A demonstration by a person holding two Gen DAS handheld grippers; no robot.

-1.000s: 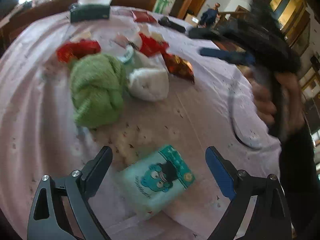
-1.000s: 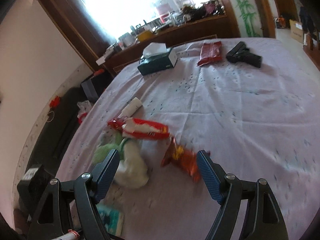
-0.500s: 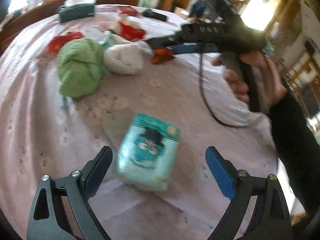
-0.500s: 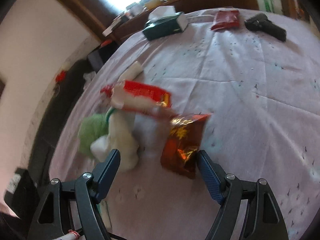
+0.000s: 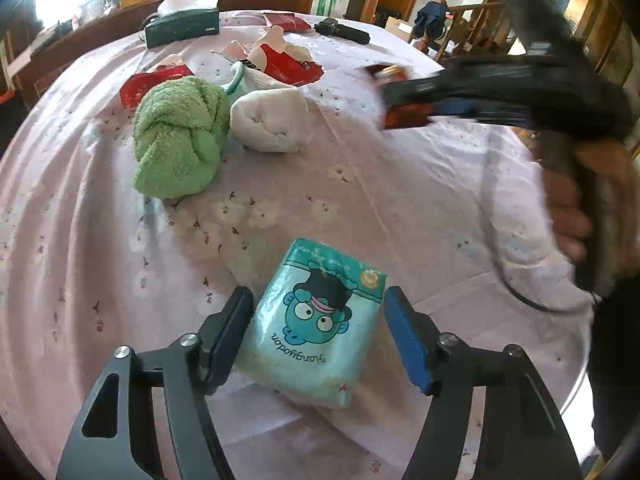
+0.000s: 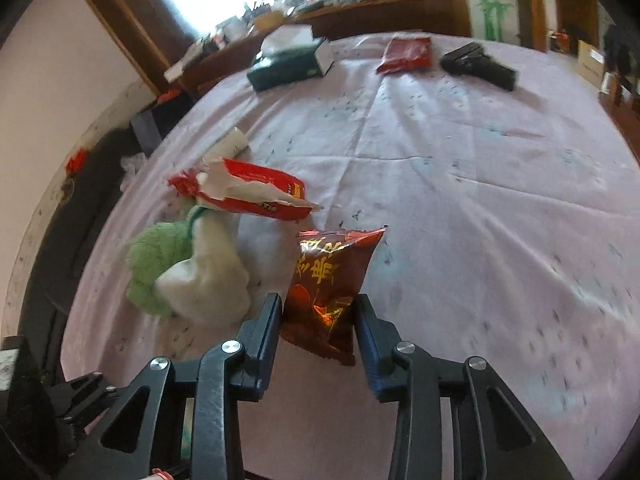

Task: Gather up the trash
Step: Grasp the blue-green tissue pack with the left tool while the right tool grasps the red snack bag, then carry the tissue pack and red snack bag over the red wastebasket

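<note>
Left wrist view: my left gripper (image 5: 318, 330) is closing around a teal tissue pack (image 5: 318, 330) lying flat on the pink tablecloth (image 5: 400, 184); the pack sits between the fingers with a small gap on each side. A green towel (image 5: 178, 140) and white cloth (image 5: 272, 122) lie beyond.

Right wrist view: my right gripper (image 6: 318, 314) is closing on a dark red snack wrapper (image 6: 330, 284), both pads touching its lower sides. A torn red packet (image 6: 256, 192) lies just behind it.
</note>
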